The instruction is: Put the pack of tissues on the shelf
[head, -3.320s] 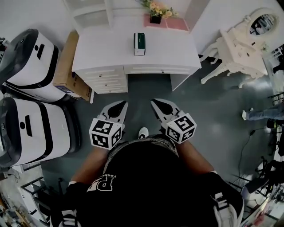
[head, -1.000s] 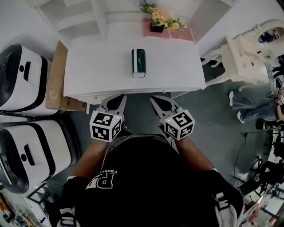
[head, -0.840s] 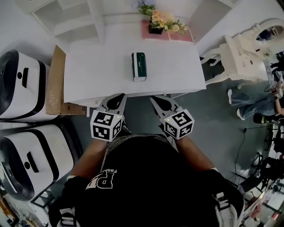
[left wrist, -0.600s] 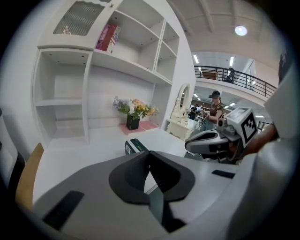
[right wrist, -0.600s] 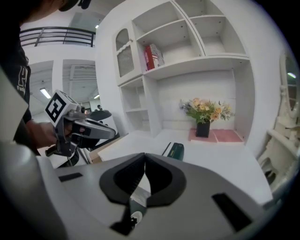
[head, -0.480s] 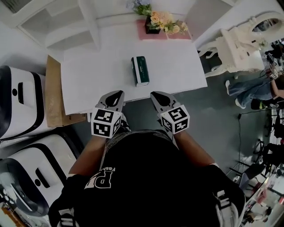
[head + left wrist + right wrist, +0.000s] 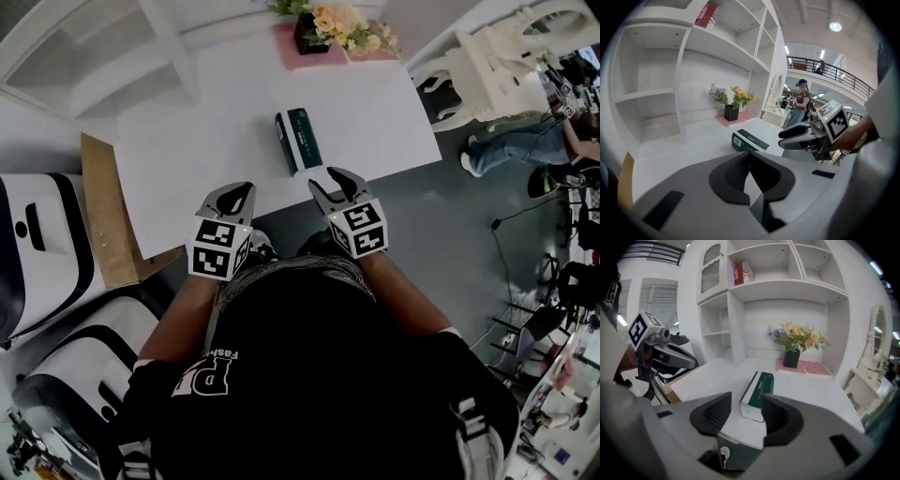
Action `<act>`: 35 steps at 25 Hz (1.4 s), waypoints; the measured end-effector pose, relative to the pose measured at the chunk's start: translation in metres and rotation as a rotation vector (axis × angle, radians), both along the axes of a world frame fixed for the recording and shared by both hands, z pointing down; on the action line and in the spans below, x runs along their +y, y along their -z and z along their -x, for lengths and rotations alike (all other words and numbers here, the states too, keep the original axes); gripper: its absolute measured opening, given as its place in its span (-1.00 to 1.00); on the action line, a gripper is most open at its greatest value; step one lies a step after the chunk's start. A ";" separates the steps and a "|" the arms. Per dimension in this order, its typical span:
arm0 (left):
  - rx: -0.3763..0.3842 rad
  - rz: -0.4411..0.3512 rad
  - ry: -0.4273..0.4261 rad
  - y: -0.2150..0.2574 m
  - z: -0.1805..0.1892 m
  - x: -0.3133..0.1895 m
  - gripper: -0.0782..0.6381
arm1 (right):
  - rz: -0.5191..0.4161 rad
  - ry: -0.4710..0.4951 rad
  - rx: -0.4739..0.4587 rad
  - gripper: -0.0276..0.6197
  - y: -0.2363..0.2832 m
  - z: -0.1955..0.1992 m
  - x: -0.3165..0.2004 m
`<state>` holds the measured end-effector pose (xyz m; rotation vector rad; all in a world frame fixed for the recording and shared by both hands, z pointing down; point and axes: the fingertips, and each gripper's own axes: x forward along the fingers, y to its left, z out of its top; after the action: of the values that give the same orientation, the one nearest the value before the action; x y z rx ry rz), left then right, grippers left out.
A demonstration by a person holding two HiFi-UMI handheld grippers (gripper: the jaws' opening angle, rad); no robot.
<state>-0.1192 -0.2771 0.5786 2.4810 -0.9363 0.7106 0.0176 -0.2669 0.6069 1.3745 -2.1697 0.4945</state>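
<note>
So the big change: compared with a second ago, both grippers are now up at the near edge of the white desk (image 7: 187, 159) instead of hanging back over the floor, and the right gripper (image 7: 330, 178) has just been opening its jaws. They were together a moment back and now stand partly apart.

In the right gripper view the near end of the pack of tissues (image 7: 758, 389) sits right in the gap between the jaws, but the pads aren't pressing on it, so no grab yet. The pack of tissues (image 7: 302, 139) lies flat on the desk in the same spot as before, green face up, well short of the shelf (image 7: 84, 70) at the back.

The left gripper (image 7: 228, 199) has its jaws together with nothing in them, and it hangs off to the side of the pack.

My read: this is the lead-in to the pick. The right one looks lined up along the pack's length, so closing on it should be next, then carrying it to the shelf. None of the placing is done.
</note>
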 end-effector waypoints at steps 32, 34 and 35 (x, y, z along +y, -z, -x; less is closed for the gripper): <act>-0.061 0.109 0.094 -0.037 0.016 -0.010 -0.74 | 0.075 -0.117 0.019 0.37 -0.109 0.004 -0.059; -0.058 0.106 0.092 -0.035 0.015 -0.011 -0.74 | 0.087 -0.111 0.023 0.36 -0.108 0.004 -0.059; -0.054 0.105 0.091 -0.035 0.015 -0.012 -0.74 | 0.095 -0.108 0.023 0.36 -0.108 0.003 -0.059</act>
<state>-0.1337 -0.2894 0.6132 2.3235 -0.9986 0.7797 0.0144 -0.3261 0.7146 1.4437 -2.0338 0.6113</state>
